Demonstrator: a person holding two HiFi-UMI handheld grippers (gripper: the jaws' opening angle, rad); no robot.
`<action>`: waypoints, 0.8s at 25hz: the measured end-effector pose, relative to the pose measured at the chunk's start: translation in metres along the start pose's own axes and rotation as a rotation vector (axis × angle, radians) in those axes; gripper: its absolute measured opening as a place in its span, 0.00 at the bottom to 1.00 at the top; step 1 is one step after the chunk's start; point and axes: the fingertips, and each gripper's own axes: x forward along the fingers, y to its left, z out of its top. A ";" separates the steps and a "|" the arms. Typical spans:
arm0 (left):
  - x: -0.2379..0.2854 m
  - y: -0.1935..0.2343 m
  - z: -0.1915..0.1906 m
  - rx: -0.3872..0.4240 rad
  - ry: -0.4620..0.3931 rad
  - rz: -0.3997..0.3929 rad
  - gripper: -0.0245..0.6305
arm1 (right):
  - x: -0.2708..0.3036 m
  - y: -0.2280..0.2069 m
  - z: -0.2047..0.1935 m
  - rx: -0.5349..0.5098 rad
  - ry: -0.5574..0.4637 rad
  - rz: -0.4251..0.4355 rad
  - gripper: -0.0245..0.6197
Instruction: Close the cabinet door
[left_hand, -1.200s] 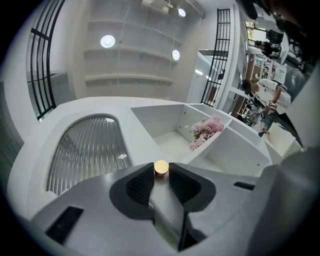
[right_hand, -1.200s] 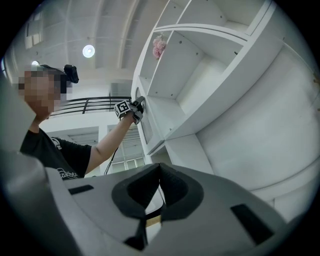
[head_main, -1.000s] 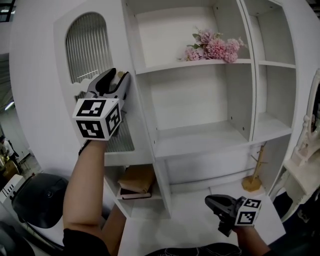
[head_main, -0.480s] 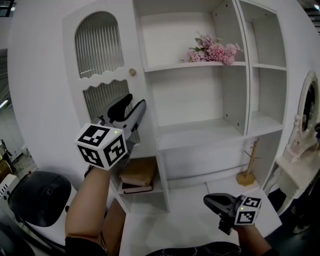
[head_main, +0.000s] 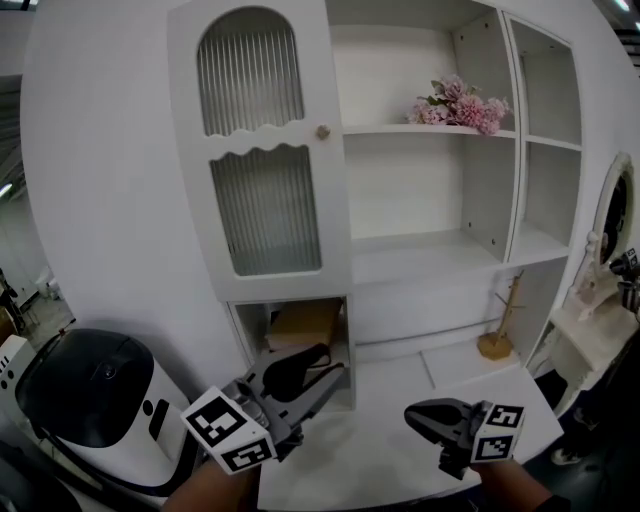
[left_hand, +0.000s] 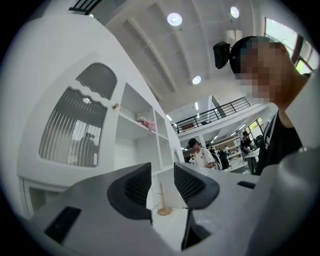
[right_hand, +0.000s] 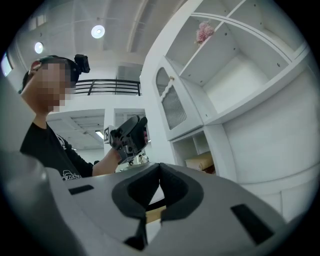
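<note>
The white cabinet door (head_main: 265, 150), with arched ribbed glass and a small round knob (head_main: 323, 131), stands flush against its frame over the left compartment. It also shows in the left gripper view (left_hand: 75, 125) and the right gripper view (right_hand: 172, 107). My left gripper (head_main: 325, 372) hangs low in front of the cabinet's bottom compartment, apart from the door. Its jaws (left_hand: 162, 182) have just been closing a little, still open with nothing between them. My right gripper (head_main: 412, 413) hovers over the white table at the lower right, shut and holding nothing (right_hand: 159, 172).
Pink flowers (head_main: 462, 103) lie on an upper open shelf. Brown books (head_main: 305, 322) sit in the bottom compartment under the door. A wooden stand (head_main: 497, 340) is on the table (head_main: 400, 470). A black and white appliance (head_main: 90, 385) stands at the lower left.
My left gripper has dropped from the door's height down to table level. The door has swung from ajar to flush with the frame. The right gripper keeps its place in view.
</note>
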 end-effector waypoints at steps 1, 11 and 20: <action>-0.012 -0.009 -0.014 -0.025 0.008 0.000 0.24 | 0.003 0.008 -0.004 -0.002 0.006 0.003 0.05; -0.078 -0.090 -0.113 -0.187 0.090 0.067 0.04 | 0.000 0.075 -0.049 0.010 0.057 -0.023 0.05; -0.114 -0.144 -0.159 -0.222 0.187 0.140 0.04 | -0.006 0.114 -0.091 0.086 0.038 -0.012 0.05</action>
